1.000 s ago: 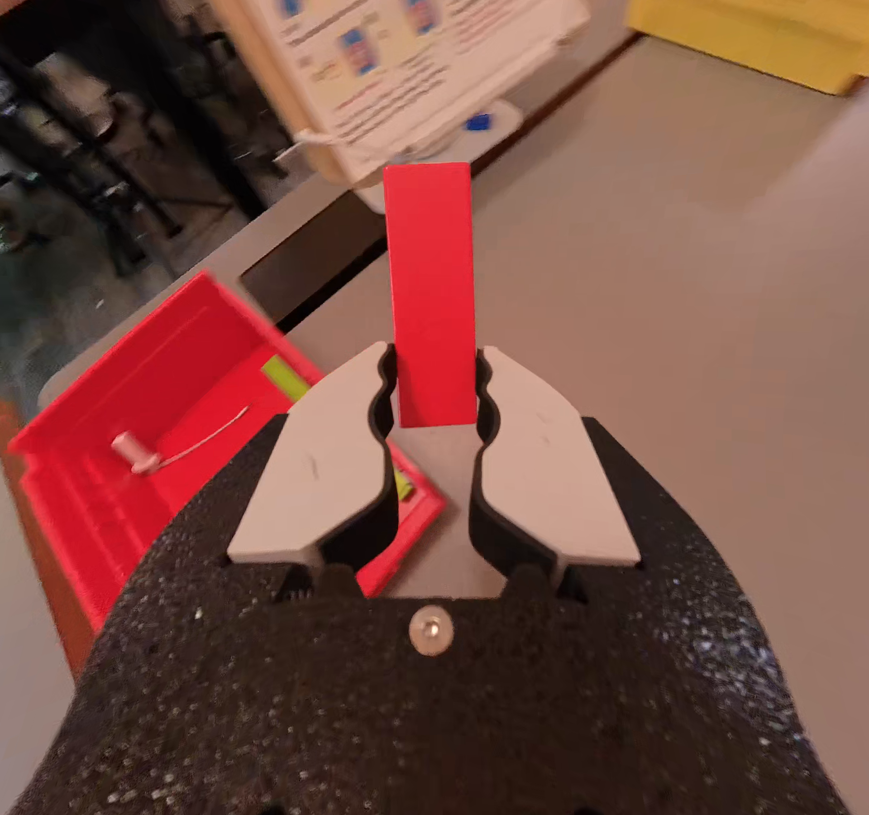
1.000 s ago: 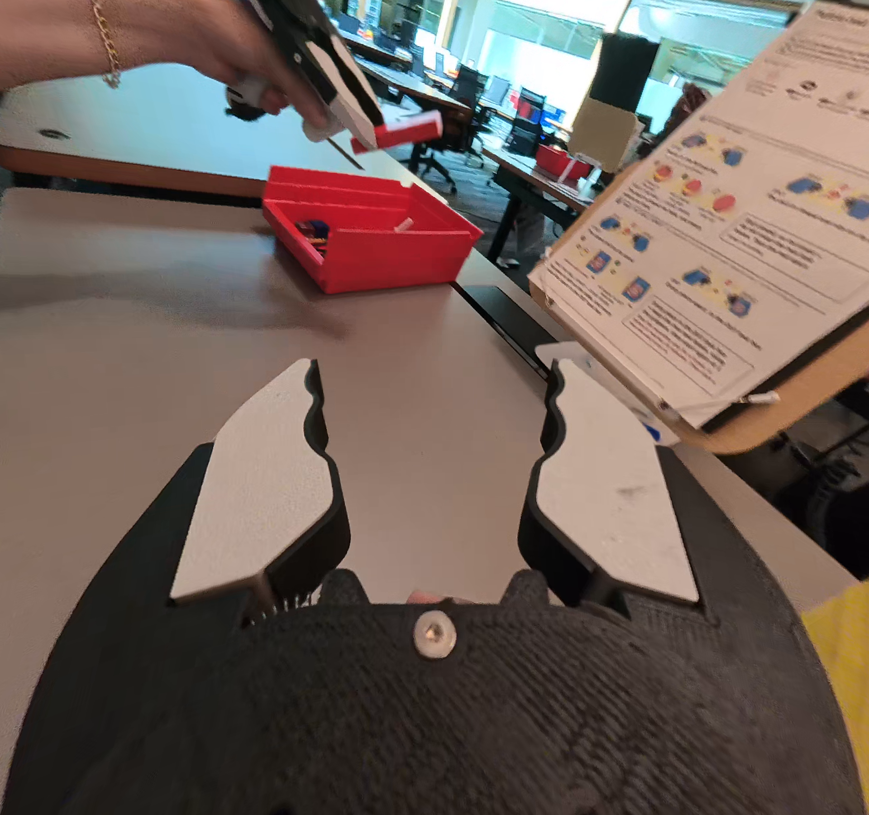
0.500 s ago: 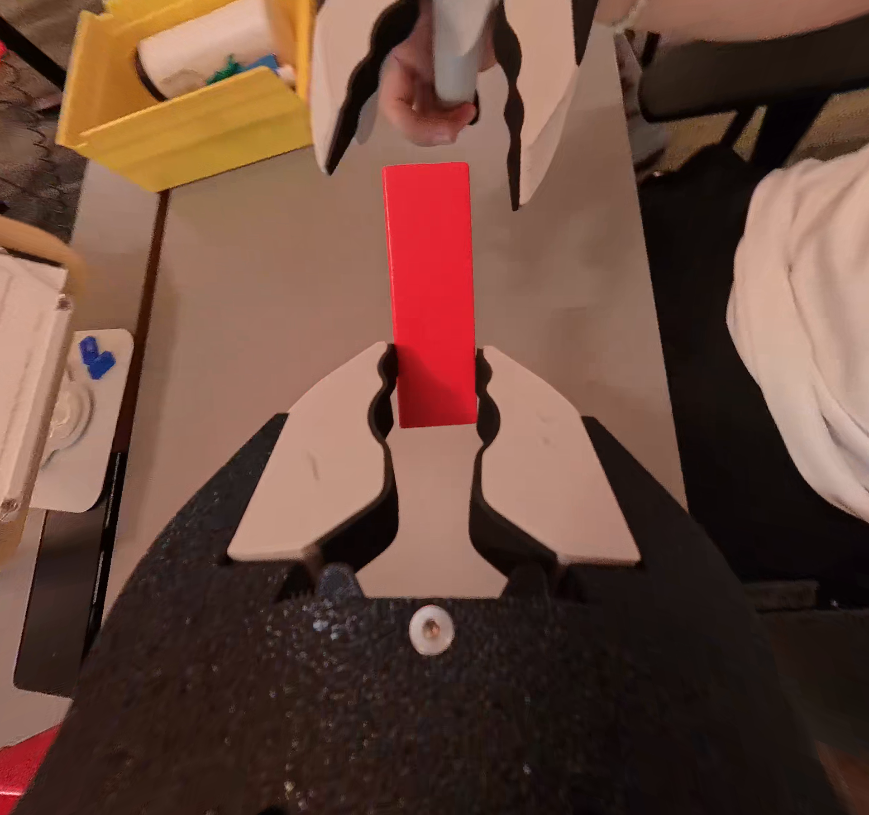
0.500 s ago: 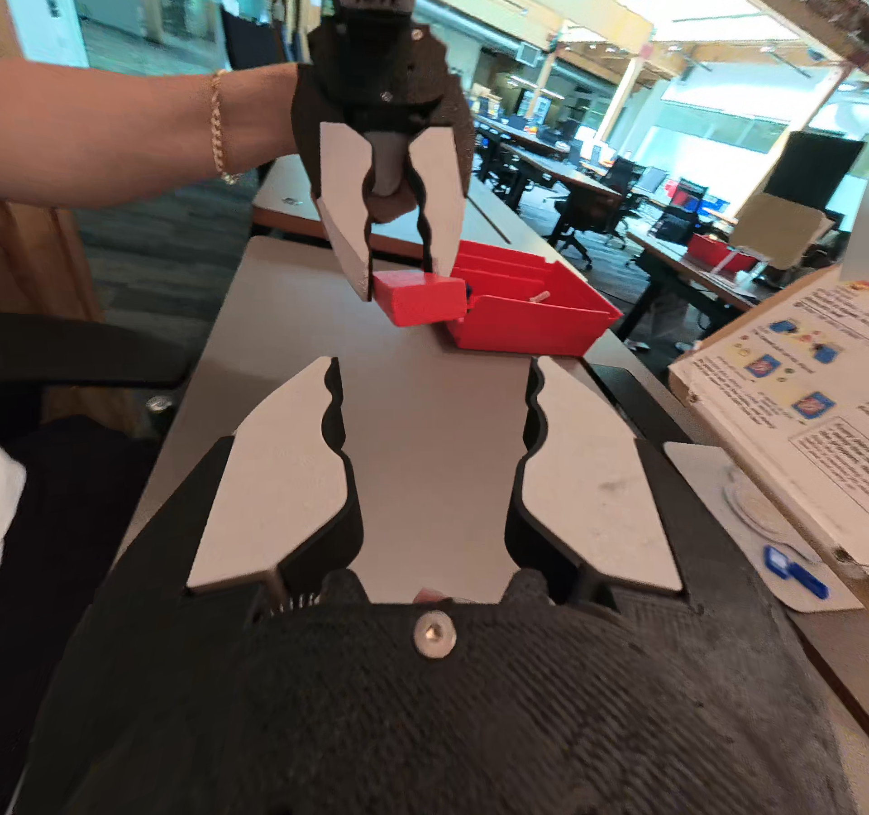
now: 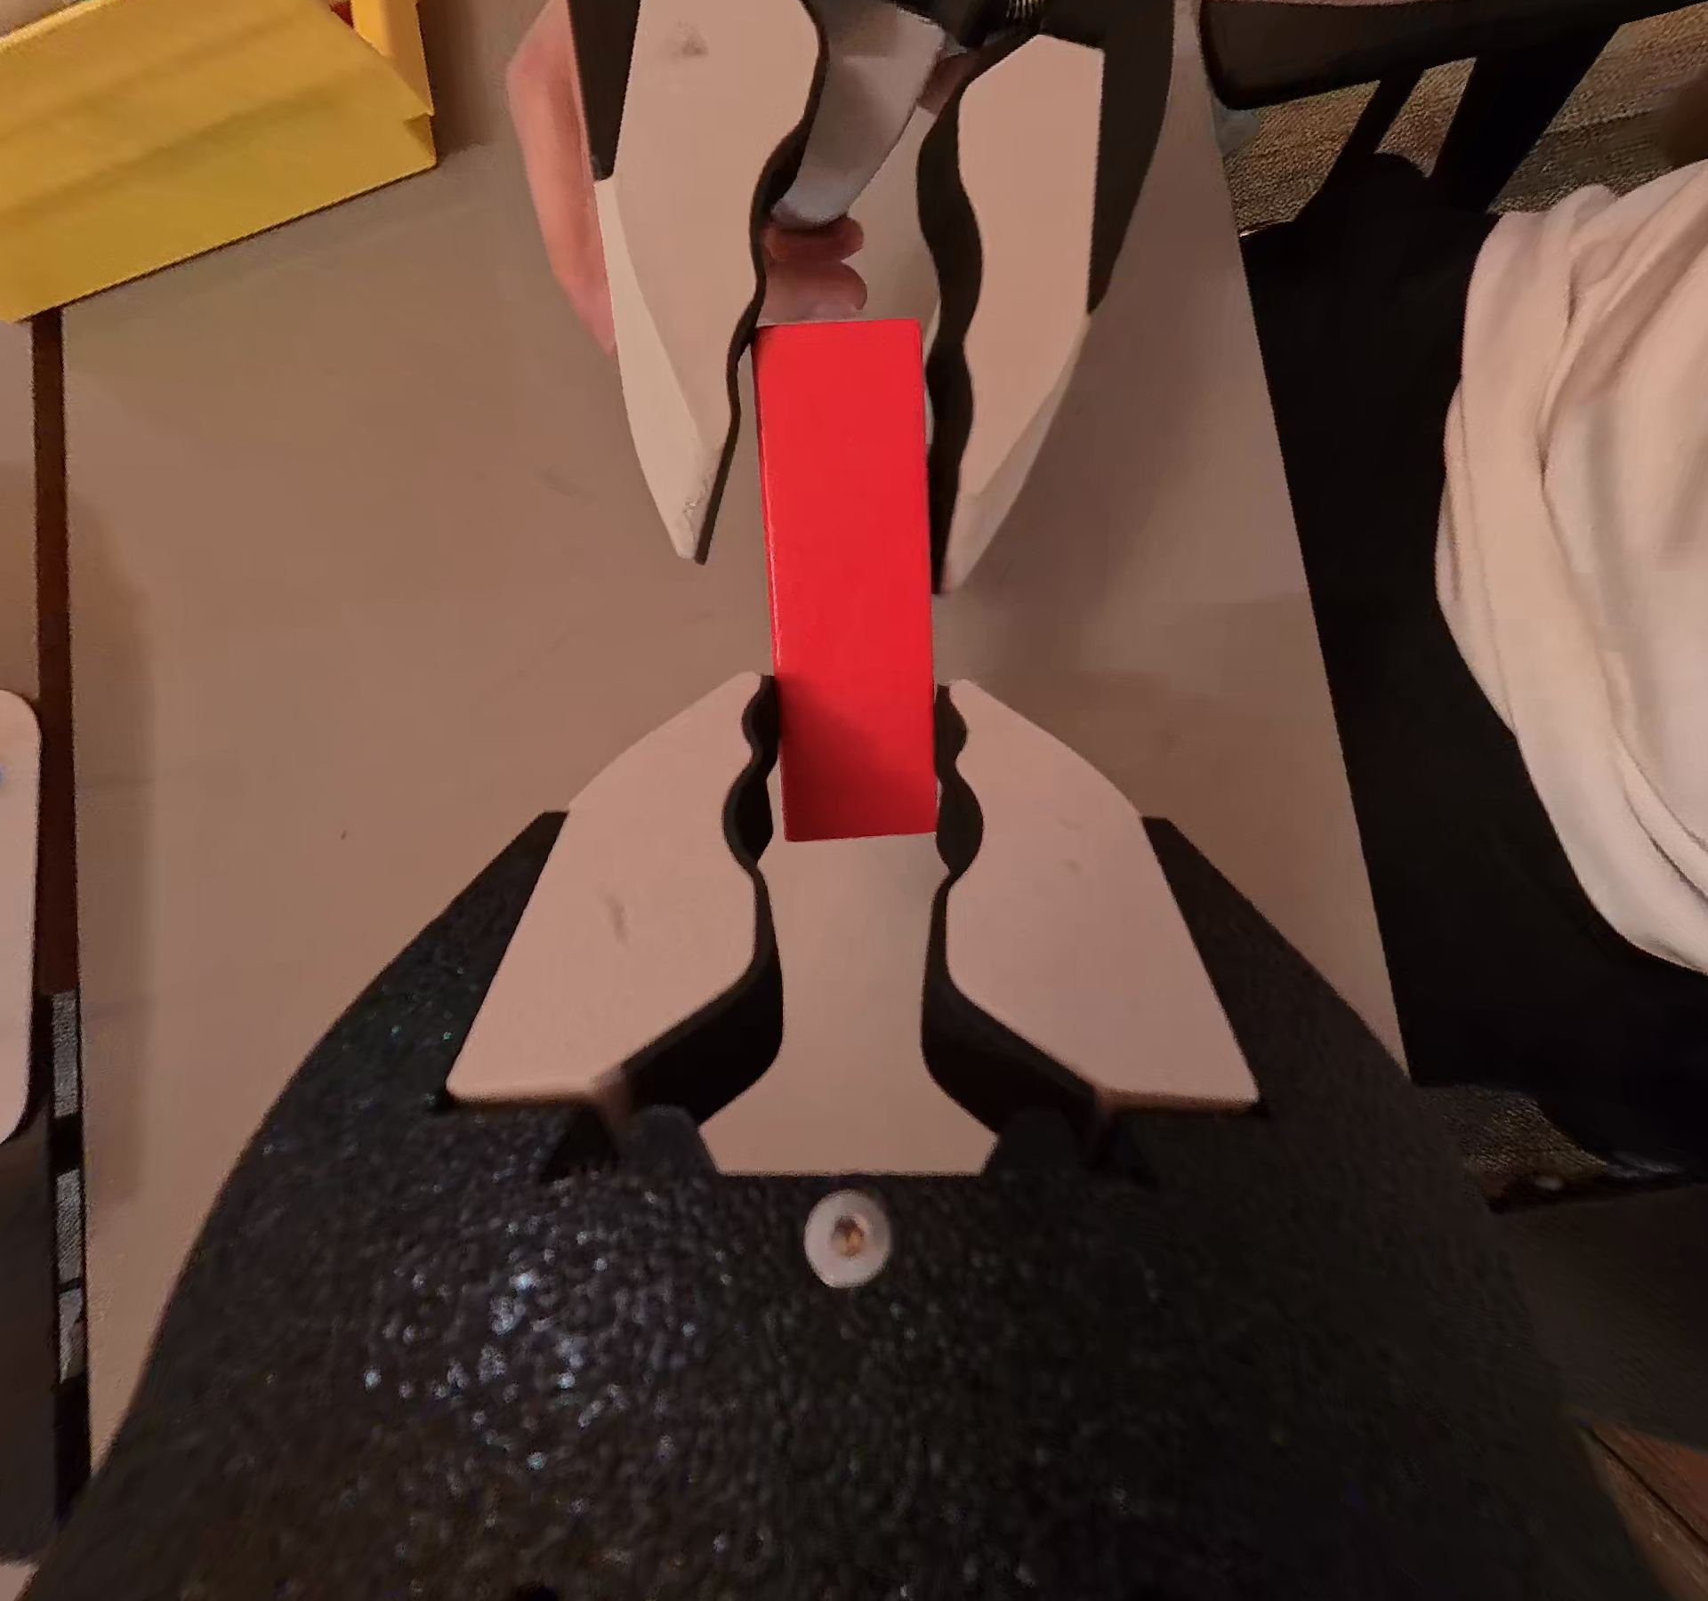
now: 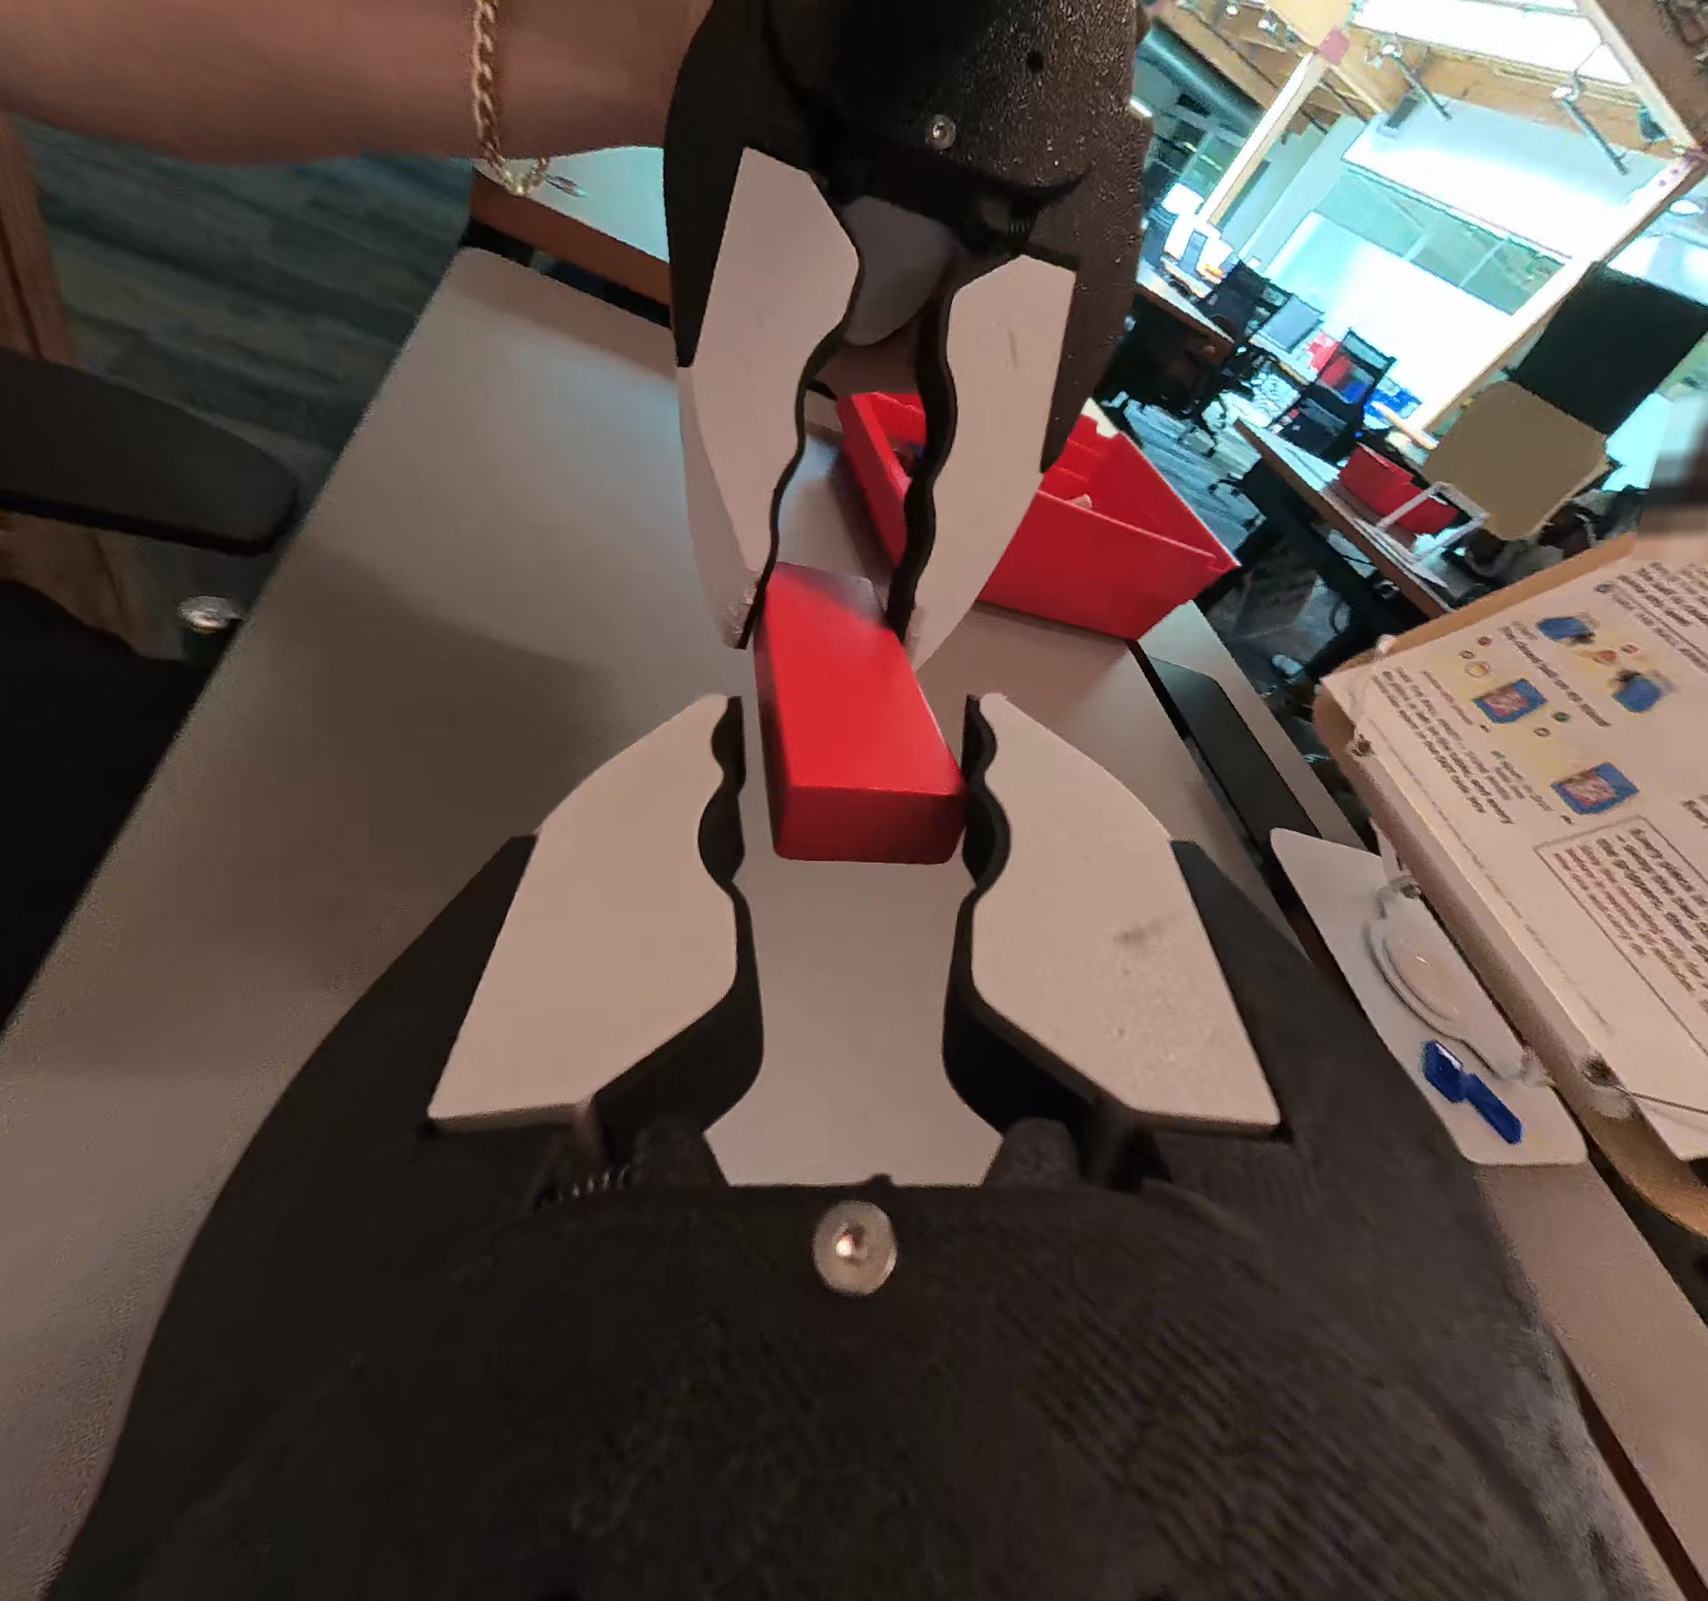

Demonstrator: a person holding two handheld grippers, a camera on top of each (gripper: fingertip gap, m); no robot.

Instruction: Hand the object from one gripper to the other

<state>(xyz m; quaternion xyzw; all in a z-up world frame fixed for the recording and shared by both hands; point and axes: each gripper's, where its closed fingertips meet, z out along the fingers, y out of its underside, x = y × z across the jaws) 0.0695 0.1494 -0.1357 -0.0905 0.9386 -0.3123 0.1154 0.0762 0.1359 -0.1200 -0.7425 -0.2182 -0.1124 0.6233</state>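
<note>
Closed in since half a second ago, the right gripper (image 6: pixel 852 706) is now set around the far end of the red block (image 5: pixel 850 577), its jaws narrowed to the block's sides. At centre frame, the near end is clamped by the left gripper (image 5: pixel 852 688) above the grey table (image 5: pixel 370 633); a yellow bin (image 5: pixel 185 115) is seen upper left.

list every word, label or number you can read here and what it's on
Printed sheet at the right of the right wrist view: lines of text beside small pictures, too blurred to read.
Red block, red bin, yellow bin: no writing visible.
</note>
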